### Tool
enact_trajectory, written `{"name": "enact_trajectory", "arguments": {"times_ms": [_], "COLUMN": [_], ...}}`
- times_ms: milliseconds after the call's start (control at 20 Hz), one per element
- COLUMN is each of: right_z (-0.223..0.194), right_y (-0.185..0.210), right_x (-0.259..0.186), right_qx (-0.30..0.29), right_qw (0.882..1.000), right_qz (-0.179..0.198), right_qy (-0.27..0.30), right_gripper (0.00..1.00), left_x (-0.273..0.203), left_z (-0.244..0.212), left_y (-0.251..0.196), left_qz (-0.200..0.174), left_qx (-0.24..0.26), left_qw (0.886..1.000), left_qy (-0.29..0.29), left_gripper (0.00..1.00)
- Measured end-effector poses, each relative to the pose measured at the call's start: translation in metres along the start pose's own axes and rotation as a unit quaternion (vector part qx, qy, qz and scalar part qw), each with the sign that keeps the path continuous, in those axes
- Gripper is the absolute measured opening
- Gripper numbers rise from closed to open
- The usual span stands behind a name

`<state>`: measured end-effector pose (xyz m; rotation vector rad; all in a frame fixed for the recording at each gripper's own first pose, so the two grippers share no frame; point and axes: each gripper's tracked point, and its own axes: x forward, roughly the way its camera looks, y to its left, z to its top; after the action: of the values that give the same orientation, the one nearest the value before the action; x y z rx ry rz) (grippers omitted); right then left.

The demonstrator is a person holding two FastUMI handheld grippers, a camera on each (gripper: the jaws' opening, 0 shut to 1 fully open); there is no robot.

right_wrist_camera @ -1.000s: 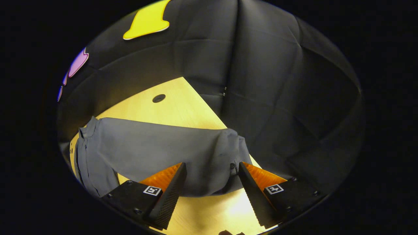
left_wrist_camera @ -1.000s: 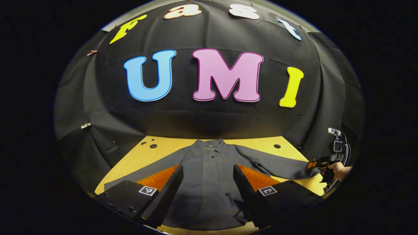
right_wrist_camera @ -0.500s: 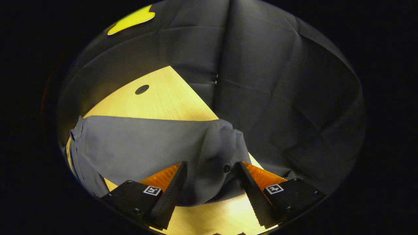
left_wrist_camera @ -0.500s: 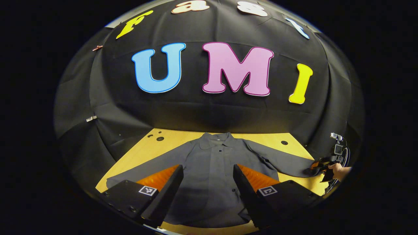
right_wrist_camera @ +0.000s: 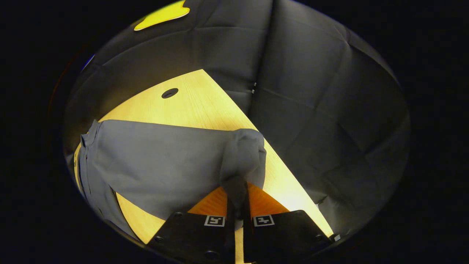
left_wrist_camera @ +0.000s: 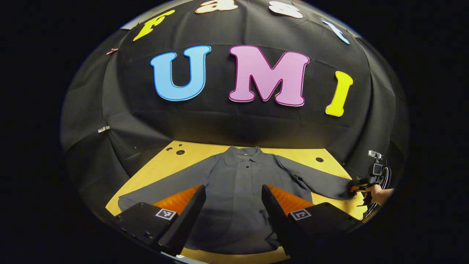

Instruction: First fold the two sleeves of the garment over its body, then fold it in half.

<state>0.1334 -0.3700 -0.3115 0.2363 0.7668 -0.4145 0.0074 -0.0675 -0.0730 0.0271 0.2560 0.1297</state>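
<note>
Right gripper (right_wrist_camera: 237, 205): the fingers are pressed together on the cuff (right_wrist_camera: 244, 154) of one sleeve, near the worktop's (right_wrist_camera: 190, 106) right edge.
Left gripper (left_wrist_camera: 233, 205): the fingers are spread wide and nothing is held; it is poised over the shirt's lower body.
Shirt (left_wrist_camera: 238, 198): a grey button-up, laid flat on the worktop, collar toward the far edge, both sleeves spread outward.
Progress: judged barely begun; one cuff is gripped, neither sleeve is folded over the body, and the halving fold is left.
</note>
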Motion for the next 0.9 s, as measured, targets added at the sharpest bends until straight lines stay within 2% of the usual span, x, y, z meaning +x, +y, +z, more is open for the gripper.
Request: {"name": "enact_trajectory", "arguments": {"times_ms": [50,100,150,200,350,600,900], "right_z": [0.001,0.0,0.001,0.002,0.012,0.046,0.082], "right_y": [-0.001,-0.001,0.001,0.002,0.007,0.033,0.098], "right_x": [-0.002,-0.001,-0.002,-0.002,-0.008,-0.051,-0.105], "right_qx": [-0.007,-0.008,-0.004,-0.003,-0.022,-0.085,-0.156], "right_qw": [1.0,1.0,1.0,1.0,1.0,0.994,0.98], "right_qz": [0.004,0.008,0.01,0.011,0.016,0.031,0.072], "right_qy": [-0.004,-0.002,0.0,-0.001,-0.014,-0.06,-0.104], "right_gripper": [0.06,0.05,0.0,0.05,0.05,0.05,0.05], "left_x": [-0.001,-0.002,-0.002,-0.003,-0.005,-0.004,-0.006], "left_z": [0.0,0.002,0.001,0.002,0.004,0.006,0.001], "left_y": [0.0,0.002,0.003,0.004,0.011,0.02,0.035], "left_qz": [0.001,0.002,0.003,0.004,0.013,0.016,0.018], "left_qx": [0.001,0.002,0.003,0.003,0.002,0.0,-0.014], "left_qw": [1.0,1.0,1.0,1.0,1.0,1.0,1.0], "left_qy": [-0.001,-0.003,-0.005,-0.006,-0.005,-0.01,-0.006], "left_gripper": [0.97,0.97,0.97,0.96,0.97,0.97,0.97]}}
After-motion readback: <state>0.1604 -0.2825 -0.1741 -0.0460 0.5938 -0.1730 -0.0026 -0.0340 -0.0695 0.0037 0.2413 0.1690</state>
